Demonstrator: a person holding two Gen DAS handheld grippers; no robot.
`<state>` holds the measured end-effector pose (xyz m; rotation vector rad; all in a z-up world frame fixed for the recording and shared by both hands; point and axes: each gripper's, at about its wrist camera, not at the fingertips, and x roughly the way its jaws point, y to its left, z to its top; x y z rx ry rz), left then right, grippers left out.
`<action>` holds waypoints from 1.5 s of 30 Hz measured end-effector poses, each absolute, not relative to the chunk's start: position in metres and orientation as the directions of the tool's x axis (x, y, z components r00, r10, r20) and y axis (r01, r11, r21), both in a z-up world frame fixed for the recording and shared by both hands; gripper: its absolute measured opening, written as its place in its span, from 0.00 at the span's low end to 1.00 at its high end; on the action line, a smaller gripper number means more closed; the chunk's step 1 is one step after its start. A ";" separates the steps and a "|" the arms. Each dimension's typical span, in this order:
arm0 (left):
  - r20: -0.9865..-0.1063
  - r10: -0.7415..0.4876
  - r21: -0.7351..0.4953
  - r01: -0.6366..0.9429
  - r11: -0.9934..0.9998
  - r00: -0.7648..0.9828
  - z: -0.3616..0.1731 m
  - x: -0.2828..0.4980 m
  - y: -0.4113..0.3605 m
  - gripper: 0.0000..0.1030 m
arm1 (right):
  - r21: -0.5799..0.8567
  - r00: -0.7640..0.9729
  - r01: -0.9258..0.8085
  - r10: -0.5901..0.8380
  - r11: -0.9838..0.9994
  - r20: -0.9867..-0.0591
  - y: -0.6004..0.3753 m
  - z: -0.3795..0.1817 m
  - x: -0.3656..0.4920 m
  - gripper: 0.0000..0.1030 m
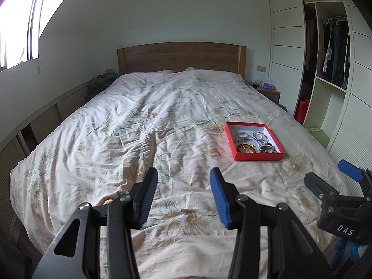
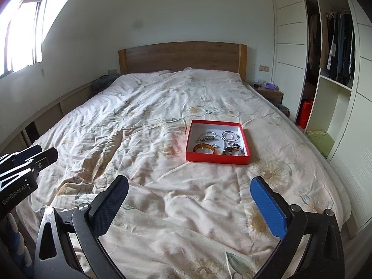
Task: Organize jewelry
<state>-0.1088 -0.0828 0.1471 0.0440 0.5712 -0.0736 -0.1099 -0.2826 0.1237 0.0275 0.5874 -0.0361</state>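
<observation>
A shallow red box [image 1: 258,157] [image 2: 217,159] with a white inside sits on the flowered bedspread. It holds several pieces of jewelry: silver bracelets [image 2: 230,136], an amber bangle [image 2: 204,148], and a dark beaded piece [image 2: 233,150]. My left gripper [image 1: 183,186] is open and empty, hovering over the bed short of the box and to its left. My right gripper [image 2: 189,191] is open wide and empty, short of the box. The right gripper also shows at the left wrist view's right edge [image 1: 330,174], and the left gripper shows at the right wrist view's left edge [image 2: 45,153].
The bed [image 2: 139,121] fills most of both views, with a wooden headboard [image 2: 183,57] at the far end. A small tan thing [image 1: 105,201] peeks from behind my left finger. An open wardrobe [image 2: 334,53] stands on the right, a nightstand [image 2: 269,91] beside the bed, low cabinets along the left wall.
</observation>
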 end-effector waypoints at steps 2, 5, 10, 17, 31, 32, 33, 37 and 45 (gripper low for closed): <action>-0.537 -0.056 0.020 0.079 0.997 0.842 0.147 -0.108 -0.081 0.43 | 0.012 0.832 0.043 -0.029 0.999 -0.553 -0.282 0.123 -0.110 1.00; -0.530 -0.058 0.026 0.085 0.996 0.846 0.147 -0.109 -0.081 0.43 | 0.010 0.830 0.041 -0.029 0.999 -0.557 -0.282 0.121 -0.109 1.00; -0.535 -0.056 0.027 0.083 0.996 0.843 0.144 -0.107 -0.082 0.44 | 0.008 0.821 0.040 -0.028 0.999 -0.570 -0.283 0.115 -0.107 1.00; -0.541 -0.049 0.025 0.074 0.997 0.840 0.136 -0.104 -0.083 0.53 | 0.006 0.805 0.041 -0.029 0.999 -0.592 -0.282 0.105 -0.103 1.00; -0.548 -0.052 0.024 0.079 0.997 0.835 0.132 -0.103 -0.083 0.54 | 0.010 0.793 0.038 -0.024 0.999 -0.609 -0.280 0.098 -0.102 1.00; -0.548 -0.052 0.024 0.078 0.997 0.835 0.132 -0.103 -0.083 0.54 | 0.010 0.793 0.039 -0.025 0.999 -0.609 -0.280 0.098 -0.102 1.00; -0.548 -0.054 0.024 0.079 0.997 0.835 0.132 -0.103 -0.083 0.54 | 0.010 0.793 0.039 -0.025 0.999 -0.609 -0.280 0.098 -0.102 1.00; -0.548 -0.056 0.022 0.081 0.996 0.835 0.132 -0.103 -0.083 0.54 | 0.014 0.791 0.040 -0.024 0.999 -0.612 -0.280 0.097 -0.102 1.00; -0.557 -0.057 0.024 0.085 0.996 0.829 0.126 -0.101 -0.085 0.54 | 0.020 0.785 0.042 -0.021 0.999 -0.619 -0.279 0.091 -0.101 1.00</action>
